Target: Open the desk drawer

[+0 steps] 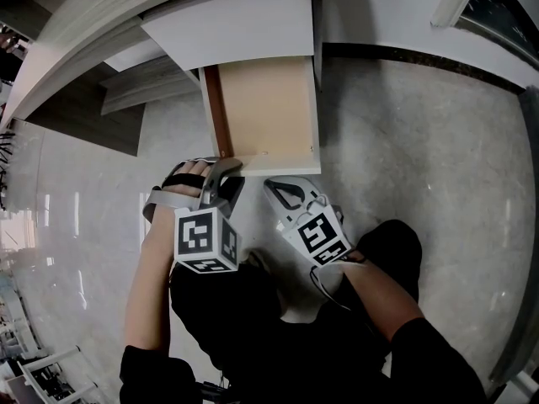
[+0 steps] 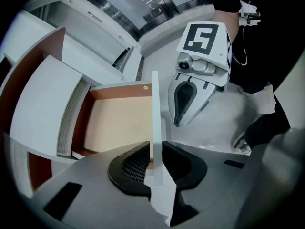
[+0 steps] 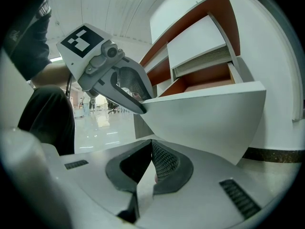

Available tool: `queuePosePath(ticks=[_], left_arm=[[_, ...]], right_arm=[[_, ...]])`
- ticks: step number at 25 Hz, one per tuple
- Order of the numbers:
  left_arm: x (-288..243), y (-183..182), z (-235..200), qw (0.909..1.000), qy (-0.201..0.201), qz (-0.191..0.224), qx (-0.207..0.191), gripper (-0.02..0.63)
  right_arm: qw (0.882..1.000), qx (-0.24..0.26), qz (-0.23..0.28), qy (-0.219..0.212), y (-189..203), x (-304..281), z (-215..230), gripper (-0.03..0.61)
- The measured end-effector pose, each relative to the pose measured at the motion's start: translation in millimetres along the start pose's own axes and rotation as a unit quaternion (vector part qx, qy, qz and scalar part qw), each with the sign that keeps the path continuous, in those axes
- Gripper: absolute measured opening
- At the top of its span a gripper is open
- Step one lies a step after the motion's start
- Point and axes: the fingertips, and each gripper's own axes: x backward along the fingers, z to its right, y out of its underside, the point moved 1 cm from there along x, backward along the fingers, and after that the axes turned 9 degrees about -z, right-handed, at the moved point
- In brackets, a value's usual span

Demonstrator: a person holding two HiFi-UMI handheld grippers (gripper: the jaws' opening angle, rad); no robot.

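Wrist bent down, the person's left hand point(image 1: 185, 178) tips the left gripper point(image 1: 226, 168) steeply toward the floor point(image 1: 404, 141), with the bare forearm point(image 1: 147, 284) running back to the body. Its claw straddles the top edge of the drawer's front panel point(image 2: 155, 123), near that panel's left corner. The grasp looks slack: one pad lies against the white board and the other has a sliver of light beside it. Beyond the claw lies the desk drawer point(image 1: 269, 108), pulled well out from under the white desk point(image 1: 236, 23), its tan bottom bare. Just right of the left claw, and apart from it, the right gripper point(image 1: 271, 183) is held closer to level, its jaws clenched together with nothing in them. Its tip sits just short of the front panel's outer face, which blocks the way ahead; whether it touches I cannot tell.
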Motion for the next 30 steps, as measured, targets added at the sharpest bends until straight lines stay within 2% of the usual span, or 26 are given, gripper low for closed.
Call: queuePosePath(ticks=[4, 9, 14, 17, 21, 25, 28, 30], left_arm=[[11, 0, -2, 0.9998, -0.011, 0.007, 0.012, 0.087], [29, -7, 2, 0.9974, -0.009, 0.042, 0.058, 0.087], [35, -16, 7, 0.9915, -0.008, 0.073, 0.108, 0.060], [38, -21, 2, 0.9819, -0.021, 0.102, 0.159, 0.024], [46, -30, -3, 0.9622, -0.030, 0.146, 0.228, 0.006], [59, -34, -16, 0.9544, -0.075, 0.157, 0.242, 0.006], [63, -33, -24, 0.9446, -0.068, 0.177, 0.268, 0.005], [66, -34, -29, 0.9341, -0.058, 0.199, 0.291, 0.005]], right_arm=[[1.000, 0.004, 0.001, -0.004, -2, 0, -4, 0.006], [1.000, 0.007, 0.004, -0.010, -3, 0, -10, 0.006], [1.000, 0.004, 0.012, 0.002, -5, 6, -6, 0.006], [0.999, 0.001, 0.025, 0.020, -11, 13, 1, 0.006], [0.998, 0.017, 0.026, 0.047, -13, 26, 3, 0.006], [0.998, 0.023, 0.039, 0.050, -24, 40, -6, 0.006], [0.997, 0.031, 0.051, 0.051, -37, 49, -13, 0.006], [0.996, 0.030, 0.058, 0.053, -42, 55, -16, 0.006]])
